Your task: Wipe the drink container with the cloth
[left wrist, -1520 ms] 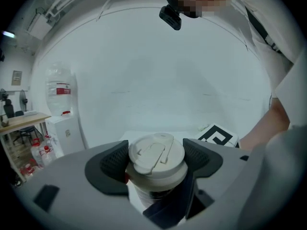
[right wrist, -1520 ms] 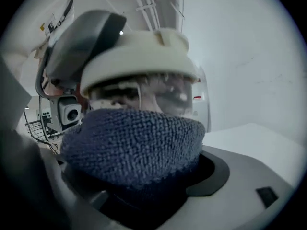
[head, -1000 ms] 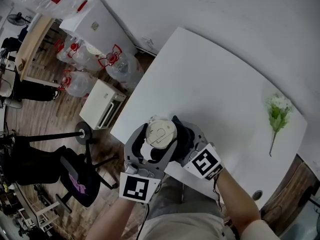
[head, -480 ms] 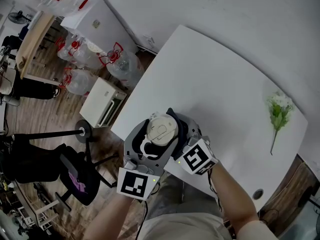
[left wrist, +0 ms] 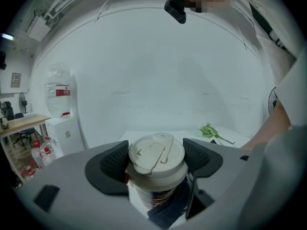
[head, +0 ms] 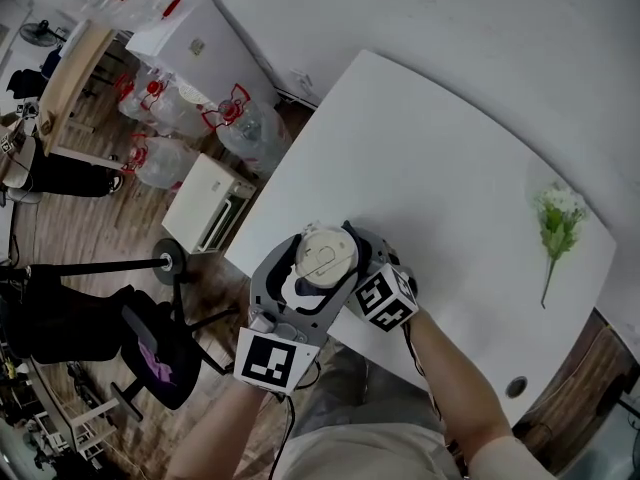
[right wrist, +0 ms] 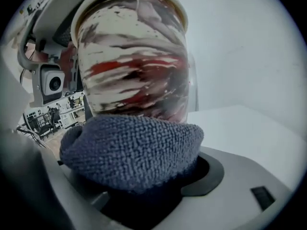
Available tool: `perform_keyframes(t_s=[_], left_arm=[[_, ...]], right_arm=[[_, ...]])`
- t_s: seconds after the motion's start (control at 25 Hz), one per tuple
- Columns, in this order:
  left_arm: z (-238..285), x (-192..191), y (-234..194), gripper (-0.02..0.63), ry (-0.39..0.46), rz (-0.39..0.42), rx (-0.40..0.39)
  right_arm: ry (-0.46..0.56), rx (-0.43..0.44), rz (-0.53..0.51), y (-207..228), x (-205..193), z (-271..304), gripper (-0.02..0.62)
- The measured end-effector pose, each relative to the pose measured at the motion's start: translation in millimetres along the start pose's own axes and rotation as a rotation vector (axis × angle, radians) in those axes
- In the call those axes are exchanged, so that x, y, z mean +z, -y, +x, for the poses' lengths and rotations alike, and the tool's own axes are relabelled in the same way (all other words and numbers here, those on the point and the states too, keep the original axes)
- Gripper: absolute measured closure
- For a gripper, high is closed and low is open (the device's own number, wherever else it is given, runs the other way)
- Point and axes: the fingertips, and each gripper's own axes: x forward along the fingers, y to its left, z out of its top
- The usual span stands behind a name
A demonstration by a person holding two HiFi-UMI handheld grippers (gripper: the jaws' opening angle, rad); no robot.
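L claw (left wrist: 156, 163): closed on white-lidded paper drink cup w/ red-and-dark marbled wall (right wrist: 134, 66), pads gripping just under the lid rim. R claw (right wrist: 139, 183): clamped on folded dark-blue microfibre cloth (right wrist: 132, 145), cloth pressed vs cup's lower wall. Cup is at near corner of white surface (head: 430, 188); resting or lifted, can't tell. Judgement: wipe under way, approx mid-task. Lower wall in contact; upper wall + lid not under cloth, prob. left to do. No visible stain to gauge by. Far side: green flower sprig (head: 555, 223), well apart.
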Motion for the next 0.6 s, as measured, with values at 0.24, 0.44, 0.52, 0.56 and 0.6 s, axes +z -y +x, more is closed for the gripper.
perform_keyframes(t_s=[0.24, 0.44, 0.52, 0.56, 0.6], left_arm=[[-1, -3, 0, 0.238, 0.001, 0.006, -0.004], [0, -17, -4, 0.238, -0.047, 0.041, -0.005], [1, -19, -3, 0.238, -0.063, 0.034, -0.006], [0, -20, -3, 0.238, -0.069, 0.031, -0.008], [0, -20, -4, 0.238, -0.071, 0.03, -0.009]], right_arm=[[-0.137, -0.025, 0.049, -1, -27, -19, 0.277], [-0.095, -0.046, 0.115, -13, -21, -61, 0.543], [-0.047, -0.043, 0.157, -23, -8, -78, 0.546], [-0.027, -0.047, 0.169, -27, -2, -87, 0.546], [-0.008, -0.055, 0.176, -29, 5, -95, 0.547]])
